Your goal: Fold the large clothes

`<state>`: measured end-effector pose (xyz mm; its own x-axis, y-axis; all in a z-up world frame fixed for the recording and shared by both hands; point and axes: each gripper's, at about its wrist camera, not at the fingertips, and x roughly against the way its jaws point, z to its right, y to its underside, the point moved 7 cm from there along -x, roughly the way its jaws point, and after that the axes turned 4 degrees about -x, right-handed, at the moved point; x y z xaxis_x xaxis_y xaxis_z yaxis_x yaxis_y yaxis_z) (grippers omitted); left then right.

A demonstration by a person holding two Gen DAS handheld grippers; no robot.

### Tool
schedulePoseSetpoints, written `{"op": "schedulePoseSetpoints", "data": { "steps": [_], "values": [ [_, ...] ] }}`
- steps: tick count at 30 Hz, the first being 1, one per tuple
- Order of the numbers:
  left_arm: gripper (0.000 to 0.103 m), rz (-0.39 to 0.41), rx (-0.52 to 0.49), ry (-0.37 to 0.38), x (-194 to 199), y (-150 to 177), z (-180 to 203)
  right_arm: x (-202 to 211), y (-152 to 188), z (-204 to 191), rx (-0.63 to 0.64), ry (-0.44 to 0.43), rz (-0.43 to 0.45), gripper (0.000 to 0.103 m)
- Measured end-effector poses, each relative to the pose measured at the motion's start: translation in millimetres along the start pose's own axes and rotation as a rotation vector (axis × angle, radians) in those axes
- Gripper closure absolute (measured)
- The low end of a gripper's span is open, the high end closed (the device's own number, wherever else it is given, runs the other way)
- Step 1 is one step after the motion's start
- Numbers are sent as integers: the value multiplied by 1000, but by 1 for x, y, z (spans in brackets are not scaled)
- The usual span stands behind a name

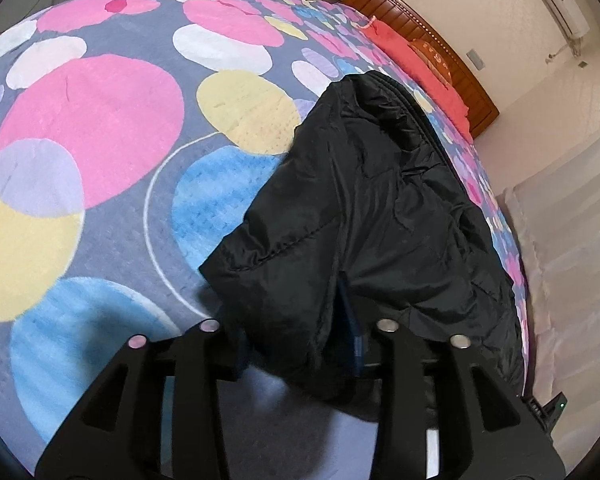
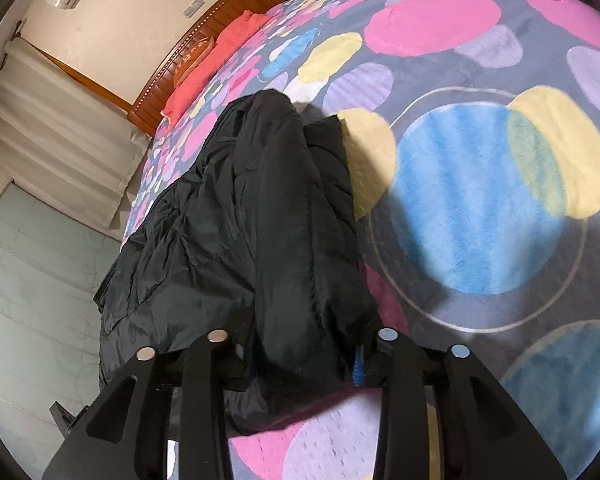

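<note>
A black padded jacket (image 1: pixel 360 200) lies bunched lengthwise on a bed blanket (image 1: pixel 100 140) printed with pink, blue and yellow circles. It lies close to the bed's side edge. In the left wrist view its near hem lies between the fingers of my left gripper (image 1: pixel 298 326), which stand apart, with a gap showing beside the cloth. In the right wrist view the same jacket (image 2: pixel 240 220) runs away from my right gripper (image 2: pixel 303 336). A fold of it lies loose between that gripper's parted fingers.
A wooden headboard (image 1: pixel 440 48) and a red pillow (image 1: pixel 412 64) are at the far end of the bed. A pale curtain (image 2: pixel 60 140) and tiled floor (image 2: pixel 28 280) lie past the bed's edge beside the jacket. The blanket (image 2: pixel 480 200) spreads wide on the other side.
</note>
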<state>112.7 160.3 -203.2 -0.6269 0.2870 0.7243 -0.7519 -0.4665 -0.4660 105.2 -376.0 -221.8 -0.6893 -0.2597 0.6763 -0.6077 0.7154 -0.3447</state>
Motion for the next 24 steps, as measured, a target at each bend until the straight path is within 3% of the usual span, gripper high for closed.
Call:
{"op": "schedulePoseSetpoints", "data": {
  "steps": [2,4,7,14,18,24],
  "values": [
    [45,-10,-10,1,6,0,-5,8,1,3,10,11,6,60],
    [39,-19,-23,18,14,0,-11,20,2,8,20,40,25,54],
    [35,-45,-62,15,23,-2,-21,39,-1,14,44,98,70,46],
    [32,-82,-124,12,26,-20,-33,70,-17,3,172,284,192,46],
    [32,-97,-163,28,15,-39,-25,66,-15,-35,285,300,211,46],
    [32,-141,-195,95,-11,-67,-2,19,17,-119,485,232,134,46]
  ]
}}
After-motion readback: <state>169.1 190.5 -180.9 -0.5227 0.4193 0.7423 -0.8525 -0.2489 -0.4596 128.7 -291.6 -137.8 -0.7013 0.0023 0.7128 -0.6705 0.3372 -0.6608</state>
